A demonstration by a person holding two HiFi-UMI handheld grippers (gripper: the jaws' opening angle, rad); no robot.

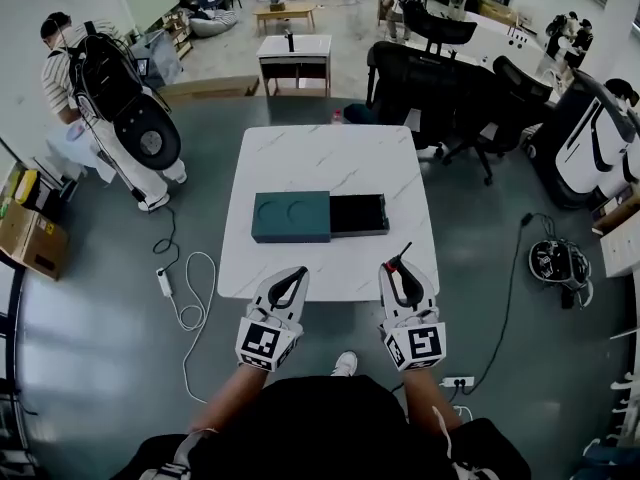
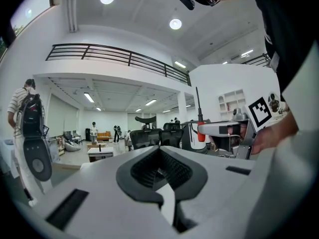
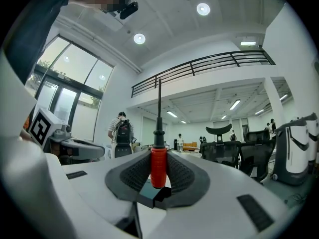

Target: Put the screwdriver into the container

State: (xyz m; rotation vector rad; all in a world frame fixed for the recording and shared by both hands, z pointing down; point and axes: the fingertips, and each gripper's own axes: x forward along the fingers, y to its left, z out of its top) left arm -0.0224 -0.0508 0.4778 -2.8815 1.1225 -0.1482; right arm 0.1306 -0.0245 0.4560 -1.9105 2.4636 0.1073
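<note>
Far off on the left a person (image 1: 85, 73) with a bulky backpack stands on the grey floor, and a white cable (image 1: 190, 298) snakes along the floor nearer the white marbled desk (image 1: 330, 153). In the middle of the desk lies the container (image 1: 291, 216), a dark green box with two round hollows in its top, and its black tray (image 1: 358, 214) is slid out to the right. At the near edge of the desk, the left tool (image 1: 299, 271) is held level with its jaws brought together and nothing between them. Just right of it, the right tool (image 1: 398, 265) is clamped on the screwdriver (image 3: 158, 166). Its pads grip the red handle while the thin black shaft sticks out ahead, well apart from the container. Further right, black office chairs (image 1: 440, 93) crowd the far side of the room.
</note>
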